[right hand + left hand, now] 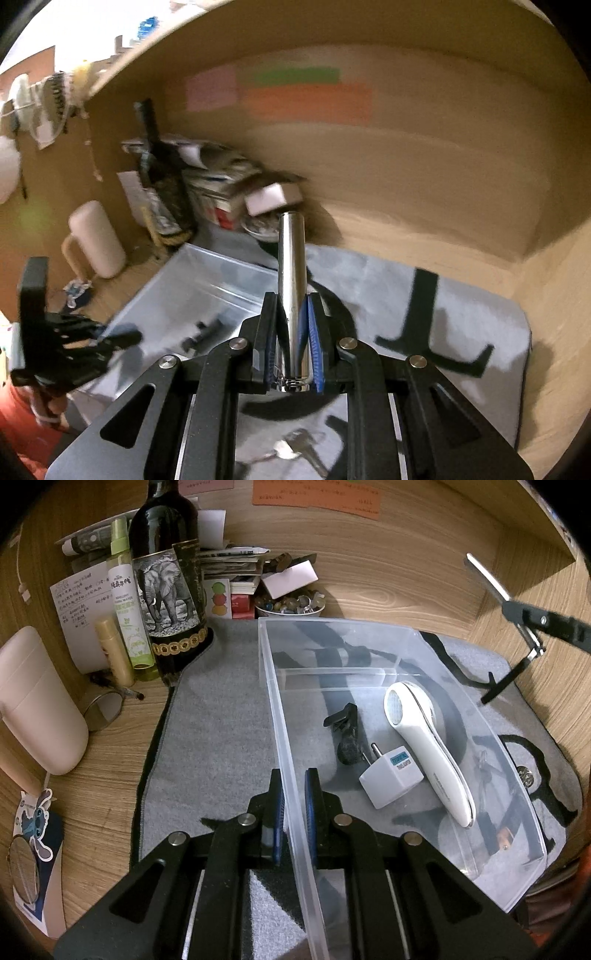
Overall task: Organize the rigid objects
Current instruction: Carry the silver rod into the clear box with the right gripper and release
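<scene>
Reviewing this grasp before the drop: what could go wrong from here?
1. The right gripper clamps the shiny metal cylinder only near its base, and most of it sticks out past the pads. Smooth metal could slip or pivot.
2. The clear bin already holds a white handheld device, a plug adapter and a black clip; a dropped cylinder could hit them.
3. The left gripper pinches just the thin bin wall, so a knock may tip the bin.

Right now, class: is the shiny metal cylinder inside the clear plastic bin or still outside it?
Outside. The metal cylinder is clamped in the right tongs, raised above the grey mat, beside the clear bin.
</scene>
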`<state>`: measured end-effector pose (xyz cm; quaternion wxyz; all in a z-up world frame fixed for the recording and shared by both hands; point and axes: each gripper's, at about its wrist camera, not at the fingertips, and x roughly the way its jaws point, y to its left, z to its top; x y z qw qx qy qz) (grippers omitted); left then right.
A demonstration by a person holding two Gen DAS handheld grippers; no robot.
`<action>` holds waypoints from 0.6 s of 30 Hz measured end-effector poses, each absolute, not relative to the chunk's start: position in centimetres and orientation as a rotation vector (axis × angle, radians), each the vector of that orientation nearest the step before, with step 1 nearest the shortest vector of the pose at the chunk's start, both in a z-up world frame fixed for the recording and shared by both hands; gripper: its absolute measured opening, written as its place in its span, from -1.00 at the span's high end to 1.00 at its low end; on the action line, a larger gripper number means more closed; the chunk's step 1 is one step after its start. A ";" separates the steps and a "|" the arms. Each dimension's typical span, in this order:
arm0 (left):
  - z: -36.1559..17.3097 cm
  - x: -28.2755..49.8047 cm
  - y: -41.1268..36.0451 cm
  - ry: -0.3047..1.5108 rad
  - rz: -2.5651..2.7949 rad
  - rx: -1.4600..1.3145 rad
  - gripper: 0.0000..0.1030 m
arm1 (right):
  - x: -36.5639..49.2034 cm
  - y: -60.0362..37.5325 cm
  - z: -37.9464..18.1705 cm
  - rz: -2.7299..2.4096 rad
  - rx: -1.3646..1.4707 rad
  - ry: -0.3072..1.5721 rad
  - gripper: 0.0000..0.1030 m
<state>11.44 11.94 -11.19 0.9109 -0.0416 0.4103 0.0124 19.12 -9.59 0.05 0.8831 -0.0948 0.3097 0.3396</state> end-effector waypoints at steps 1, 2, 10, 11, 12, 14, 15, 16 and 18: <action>-11.2 11.5 11.9 0.846 0.025 -0.086 0.80 | 18.8 -9.2 0.4 0.719 -0.198 0.637 0.72; -11.2 11.4 11.9 0.846 0.026 -0.085 0.80 | 18.6 -8.9 0.6 0.732 -0.199 0.630 0.72; -11.2 11.5 11.9 0.845 0.025 -0.084 0.80 | 16.7 -5.6 1.2 0.831 -0.217 0.595 0.72; -11.2 11.5 11.9 0.845 0.026 -0.084 0.80 | 16.6 -5.2 0.9 0.840 -0.220 0.605 0.72; -11.2 11.5 11.9 0.845 0.026 -0.084 0.80 | 16.6 -4.7 0.4 0.848 -0.226 0.622 0.72; -11.2 11.4 11.9 0.844 0.024 -0.083 0.80 | 16.7 -4.1 -0.7 0.850 -0.242 0.649 0.72; -11.2 11.5 11.9 0.843 0.023 -0.084 0.80 | 16.8 -3.7 -1.4 0.847 -0.254 0.672 0.72; -11.2 11.5 11.8 0.843 0.022 -0.084 0.80 | 17.0 -3.5 -2.1 0.847 -0.260 0.694 0.72; -11.2 11.5 11.8 0.842 0.023 -0.084 0.80 | 17.3 -3.1 -3.3 0.844 -0.273 0.731 0.72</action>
